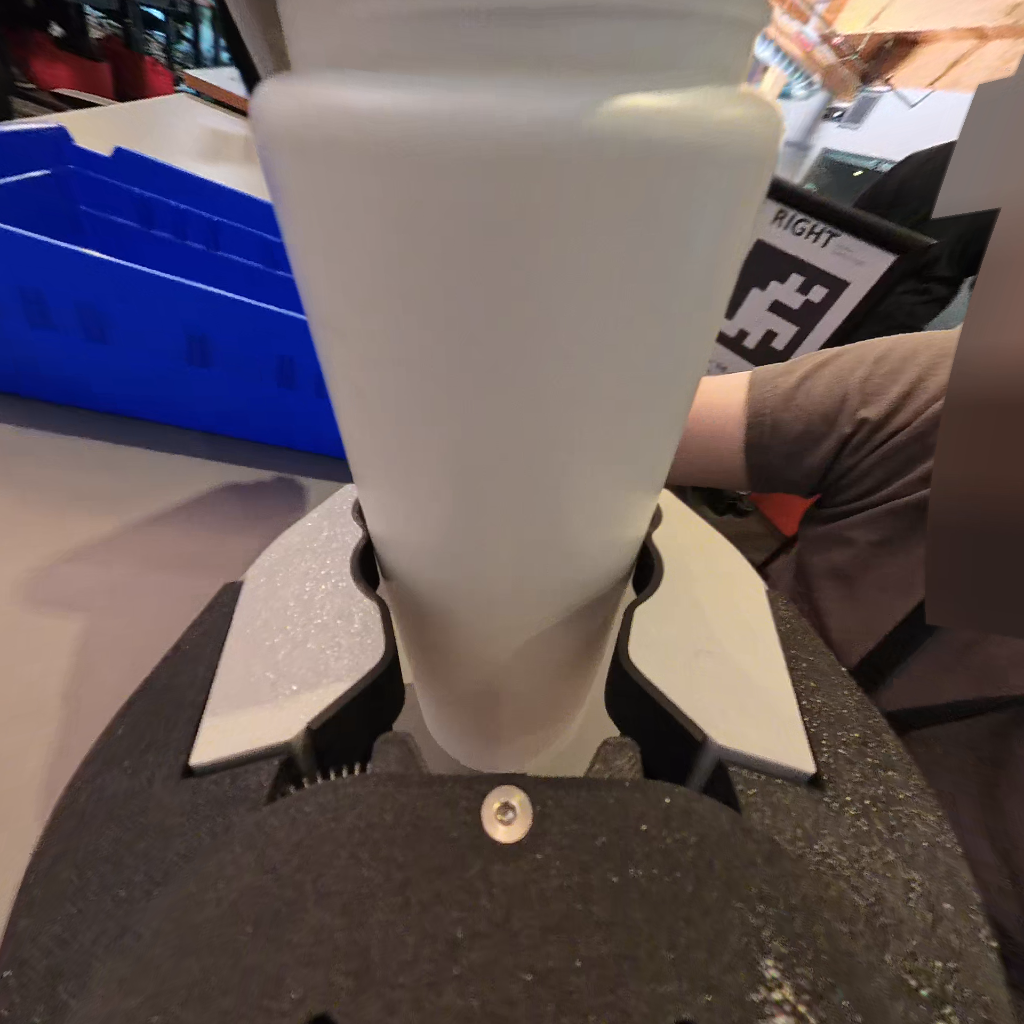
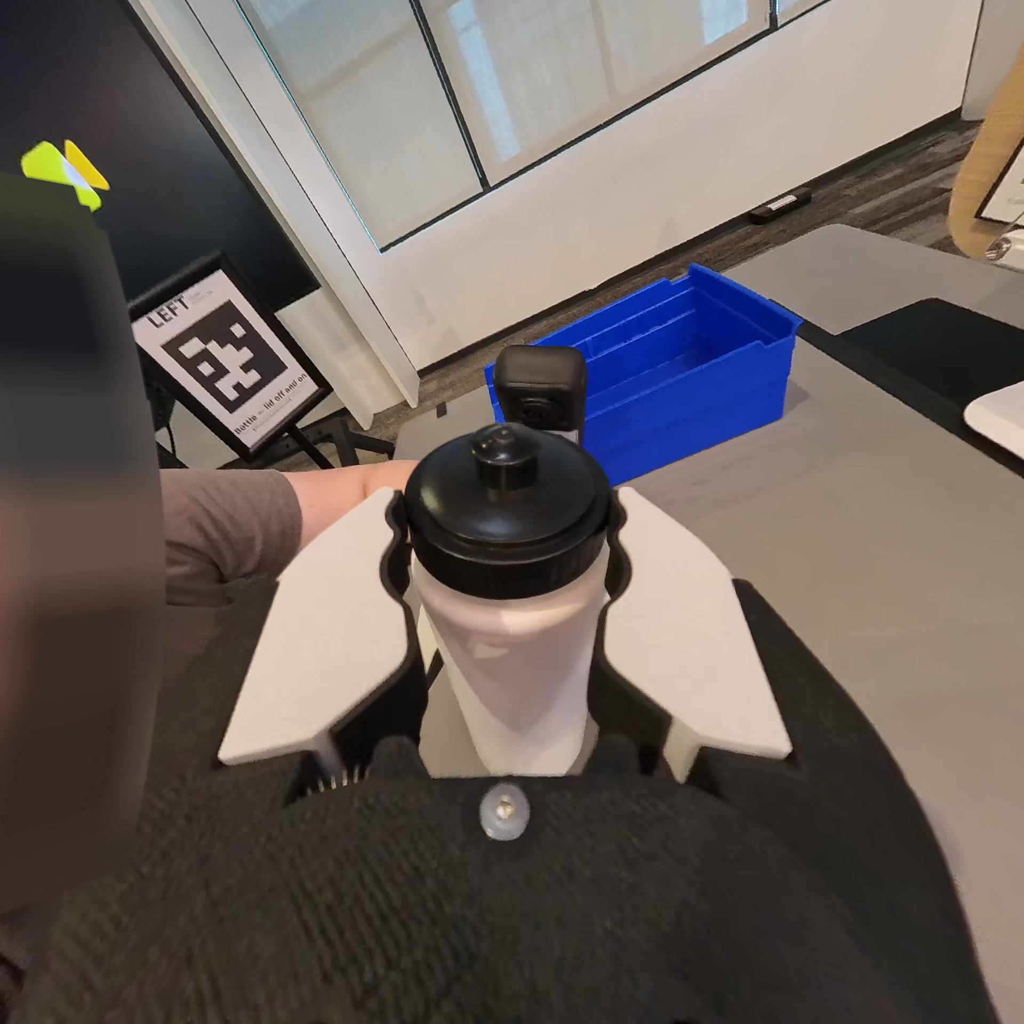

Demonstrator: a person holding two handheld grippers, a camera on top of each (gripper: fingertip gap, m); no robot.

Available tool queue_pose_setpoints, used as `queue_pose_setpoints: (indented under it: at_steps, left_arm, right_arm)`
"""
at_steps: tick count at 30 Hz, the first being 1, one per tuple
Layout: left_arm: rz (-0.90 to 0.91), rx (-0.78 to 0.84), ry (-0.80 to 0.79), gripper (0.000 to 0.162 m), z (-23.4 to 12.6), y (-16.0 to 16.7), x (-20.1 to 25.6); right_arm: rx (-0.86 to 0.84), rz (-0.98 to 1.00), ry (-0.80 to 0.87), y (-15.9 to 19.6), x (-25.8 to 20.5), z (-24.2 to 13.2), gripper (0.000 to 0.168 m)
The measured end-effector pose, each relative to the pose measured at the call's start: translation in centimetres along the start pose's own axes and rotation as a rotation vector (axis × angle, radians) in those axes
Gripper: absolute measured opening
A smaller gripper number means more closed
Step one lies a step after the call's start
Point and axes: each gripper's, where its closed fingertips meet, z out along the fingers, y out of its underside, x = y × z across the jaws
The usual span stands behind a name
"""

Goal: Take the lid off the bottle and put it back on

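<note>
Jaws first: both sets are closed in on the same white bottle [image 2: 512, 665], one at each end. Right gripper [image 2: 507, 546] has its wavy black pads pressed against the sides of the black lid [image 2: 501, 515], which is on the bottle with its little pull spout sticking up, so it's clamped on the lid itself. Left gripper [image 1: 507, 554] has its jaws squeezed around the bottle's body lower down, and from that camera the bottle [image 1: 515, 354] fills the middle of the shot, pretty blurry, with its top cut off by the frame edge, so no lid visible from there at all. Can't tell from either view whether the bottle's base is resting on the grey bench [image 2: 831, 554] or lifted off it, since the gripper bodies hide everything underneath. Behind the lid in the right view there's a black camera block, partly hidden, which looks like part of the left gripper. A blue bin [image 2: 681, 365] sits on the bench beyond the bottle, and in the left view only one corner of it [image 1: 138, 310] shows. A person's forearm [image 2: 332, 498] in a brownish sleeve reaches in from the side in both views. Framed cards with black-and-white square markers [image 2: 221, 354] stand in the background off the bench.
</note>
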Motion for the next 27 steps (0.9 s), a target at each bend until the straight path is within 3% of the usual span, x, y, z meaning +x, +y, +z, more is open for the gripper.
queue_pose_setpoints:
  at_steps: [8, 18, 21, 27]
  left_arm:
    - [0.285, -0.047, -0.357, 0.092, -1.6, 1.1, -4.9]
    - [0.281, -0.044, -0.412, 0.094, -1.8, 2.3, -6.3]
    - [0.28, -0.009, -0.435, 0.101, -1.5, 2.0, -6.3]
    - [0.27, -0.026, -0.595, 0.098, -2.0, 1.9, -7.6]
  right_arm:
    - [-0.062, -0.222, -0.018, 1.5, 0.3, 0.9, 0.072]
    - [-0.132, -0.342, 0.082, 2.7, 1.6, 1.9, 0.071]
    - [-0.124, -0.339, 0.084, 2.7, 1.7, 1.9, 0.071]
    - [-0.085, -0.316, 0.167, 2.3, 2.3, 2.2, 0.071]
